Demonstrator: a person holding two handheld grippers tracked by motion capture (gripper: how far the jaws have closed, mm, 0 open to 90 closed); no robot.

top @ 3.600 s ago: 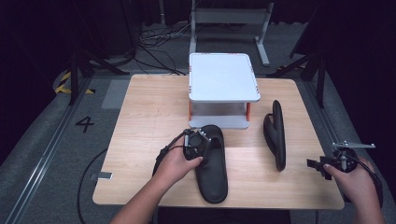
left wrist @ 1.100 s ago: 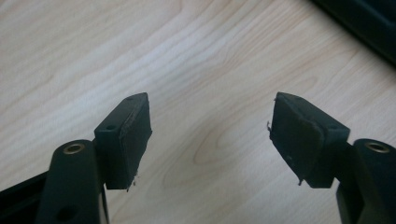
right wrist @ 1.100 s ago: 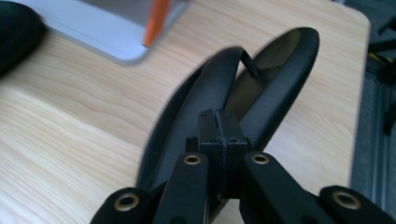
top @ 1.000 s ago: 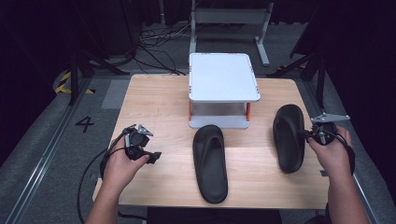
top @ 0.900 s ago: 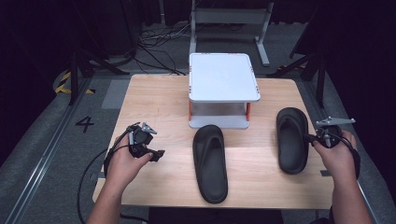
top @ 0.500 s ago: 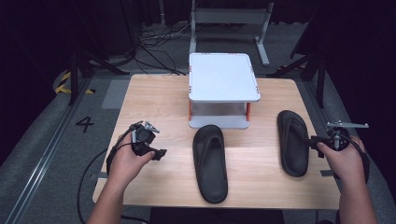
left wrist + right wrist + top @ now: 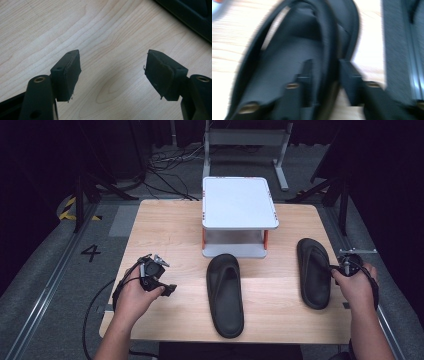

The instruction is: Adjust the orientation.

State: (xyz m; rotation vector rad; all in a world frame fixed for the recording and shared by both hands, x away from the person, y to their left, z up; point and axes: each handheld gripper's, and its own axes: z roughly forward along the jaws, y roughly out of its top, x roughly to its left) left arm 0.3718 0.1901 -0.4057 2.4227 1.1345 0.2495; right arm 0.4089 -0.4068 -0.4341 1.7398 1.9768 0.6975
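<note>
Two black slippers lie sole-down on the wooden table [image 7: 165, 235]. The middle slipper [image 7: 225, 290] lies in front of the stand, and its edge shows as a dark strip [image 7: 190, 15]. The right slipper [image 7: 313, 270] lies near the table's right edge. My right gripper [image 7: 336, 268] is at that slipper's outer side. Its jaws have just been closing and straddle the slipper's raised rim [image 7: 329, 37]; the right gripper [image 7: 325, 62] looks a little apart from it in a blurred picture. My left gripper [image 7: 170, 289] rests over bare wood at the left, open and empty [image 7: 112, 57].
A white two-level stand [image 7: 239, 202] with orange legs stands at the table's back centre. A metal frame [image 7: 245, 140] and cables lie on the floor beyond. The table's right edge is close beside my right hand [image 7: 357, 285].
The right slipper, earlier on its edge and then carried tilted by my right gripper, now lies flat at the right. My right hand sank slightly. The left hand moved from the middle slipper to the left.
</note>
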